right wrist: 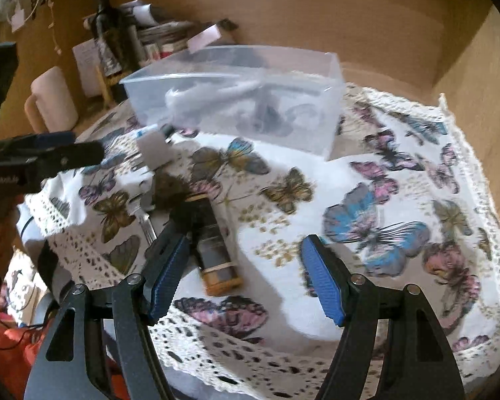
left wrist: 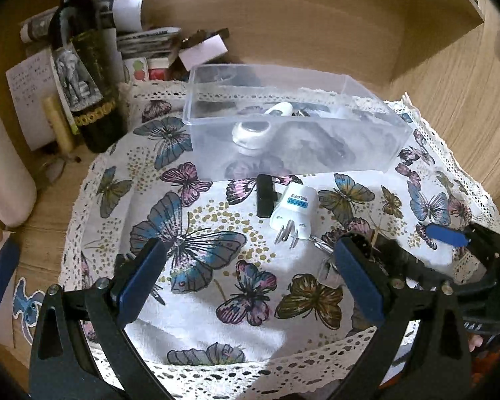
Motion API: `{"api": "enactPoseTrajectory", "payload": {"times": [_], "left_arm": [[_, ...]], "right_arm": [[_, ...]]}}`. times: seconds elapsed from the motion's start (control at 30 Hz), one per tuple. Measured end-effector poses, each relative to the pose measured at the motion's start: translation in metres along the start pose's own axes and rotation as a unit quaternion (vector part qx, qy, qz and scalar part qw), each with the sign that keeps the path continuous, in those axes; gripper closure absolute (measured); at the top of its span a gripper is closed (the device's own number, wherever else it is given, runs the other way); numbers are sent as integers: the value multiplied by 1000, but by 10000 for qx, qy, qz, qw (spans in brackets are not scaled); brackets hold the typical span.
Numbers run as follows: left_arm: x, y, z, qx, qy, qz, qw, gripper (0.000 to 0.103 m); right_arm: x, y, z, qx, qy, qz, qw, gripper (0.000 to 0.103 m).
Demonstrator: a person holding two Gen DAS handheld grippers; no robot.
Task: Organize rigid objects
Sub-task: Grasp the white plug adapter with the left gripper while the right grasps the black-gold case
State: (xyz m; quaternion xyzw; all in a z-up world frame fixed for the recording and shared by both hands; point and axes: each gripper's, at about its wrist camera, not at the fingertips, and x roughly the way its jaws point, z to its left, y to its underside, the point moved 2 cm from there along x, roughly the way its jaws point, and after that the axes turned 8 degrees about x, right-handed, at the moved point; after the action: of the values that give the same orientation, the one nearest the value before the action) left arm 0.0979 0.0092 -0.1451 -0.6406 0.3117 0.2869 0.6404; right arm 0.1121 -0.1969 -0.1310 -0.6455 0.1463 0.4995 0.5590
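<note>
A clear plastic box (left wrist: 366, 153) stands on the butterfly cloth and holds a white round gadget (left wrist: 252, 132) and dark items. In front of it lie a white plug adapter (left wrist: 293, 211) and a small black block (left wrist: 265, 195). My left gripper (left wrist: 250, 260) is open and empty, low over the cloth short of the adapter. In the right wrist view the box (right wrist: 316, 133) is at the back and a dark amber-capped bottle (right wrist: 213, 250) lies on the cloth beside the left finger (right wrist: 166, 276). My right gripper (right wrist: 245, 266) is open and empty.
A dark wine bottle (left wrist: 86, 76), papers and small boxes (left wrist: 156, 46) crowd the back left. A white cylinder (left wrist: 3, 173) stands at the left. Wooden walls (left wrist: 450, 83) close the back and right. The left gripper (right wrist: 43, 156) reaches in at the right view's left.
</note>
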Motion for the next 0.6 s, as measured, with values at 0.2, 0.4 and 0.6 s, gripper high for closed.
{"api": "enactPoseTrajectory", "payload": {"times": [0.2, 0.4, 0.6], "left_arm": [[9, -7, -5, 159, 92, 43, 9998, 1], [21, -18, -13, 268, 168, 56, 9995, 1], [38, -26, -21, 394, 294, 173, 9986, 28]], "right_arm": [[14, -1, 8, -88, -43, 52, 9999, 58], [17, -8, 4, 53, -169, -16, 9998, 81], [9, -13, -8, 262, -51, -180, 9995, 81]]}}
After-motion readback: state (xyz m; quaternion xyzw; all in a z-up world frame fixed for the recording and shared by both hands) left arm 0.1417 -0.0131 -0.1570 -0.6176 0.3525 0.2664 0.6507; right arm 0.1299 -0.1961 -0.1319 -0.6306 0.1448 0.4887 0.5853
